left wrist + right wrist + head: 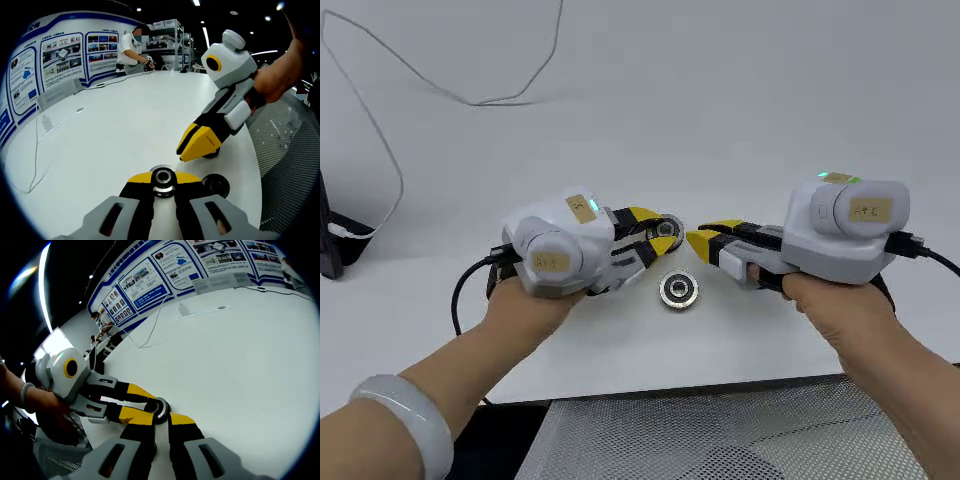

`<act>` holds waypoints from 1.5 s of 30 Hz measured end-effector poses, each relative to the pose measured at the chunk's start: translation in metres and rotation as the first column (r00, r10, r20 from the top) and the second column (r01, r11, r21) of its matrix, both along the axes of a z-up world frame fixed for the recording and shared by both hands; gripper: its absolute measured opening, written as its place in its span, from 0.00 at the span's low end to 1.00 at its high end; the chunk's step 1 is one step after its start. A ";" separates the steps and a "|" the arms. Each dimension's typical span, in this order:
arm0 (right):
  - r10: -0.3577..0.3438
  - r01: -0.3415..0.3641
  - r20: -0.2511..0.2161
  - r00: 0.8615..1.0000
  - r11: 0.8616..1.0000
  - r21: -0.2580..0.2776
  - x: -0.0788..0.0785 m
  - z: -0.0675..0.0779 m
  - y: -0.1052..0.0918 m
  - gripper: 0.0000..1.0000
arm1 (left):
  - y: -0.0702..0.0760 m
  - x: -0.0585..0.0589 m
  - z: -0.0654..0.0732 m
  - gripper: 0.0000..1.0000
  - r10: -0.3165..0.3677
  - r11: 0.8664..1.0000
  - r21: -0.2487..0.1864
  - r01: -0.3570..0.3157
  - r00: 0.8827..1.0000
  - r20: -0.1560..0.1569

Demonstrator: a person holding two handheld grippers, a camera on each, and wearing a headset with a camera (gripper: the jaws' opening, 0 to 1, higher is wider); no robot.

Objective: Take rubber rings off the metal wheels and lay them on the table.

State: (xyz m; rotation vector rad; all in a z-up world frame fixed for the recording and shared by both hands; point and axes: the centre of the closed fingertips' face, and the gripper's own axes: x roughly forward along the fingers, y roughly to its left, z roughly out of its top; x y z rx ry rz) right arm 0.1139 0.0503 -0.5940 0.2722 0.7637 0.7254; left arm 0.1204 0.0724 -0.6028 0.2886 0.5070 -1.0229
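Clenched between the yellow tips of the left gripper [657, 231] jaws: one wheel [668, 228], small and round. Bright silver metal face, dark hole in the hub, black rubber ring [166, 408] around the rim. In the left gripper view, seen face-on at 12 o'clock of the tips. Cannot tell whether touching the white surface [720, 120] or held just above it.

At 6 o'clock of it in the head view, lying flat and free on the surface: a second wheel [678, 290], same silver face with a dark outer band.

At 3 o'clock of the held wheel, just beside it: the right gripper [704, 243], jaws pressed together on nothing, yellow tips pointing toward that wheel.
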 end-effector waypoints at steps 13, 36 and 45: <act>-0.044 0.053 -0.085 0.995 0.994 0.098 0.005 -0.009 0.008 0.12 | 0.000 0.000 0.000 0.14 -0.005 1.000 -0.004 0.005 1.000 0.004; -0.148 0.235 -0.300 0.942 0.932 0.277 0.007 -0.018 0.015 0.19 | 0.000 0.000 0.000 0.13 -0.006 1.000 -0.010 0.006 1.000 0.011; -0.144 0.237 -0.311 0.940 0.928 0.286 0.004 -0.014 0.013 0.14 | 0.000 0.000 0.000 0.13 -0.004 1.000 -0.015 0.004 1.000 0.008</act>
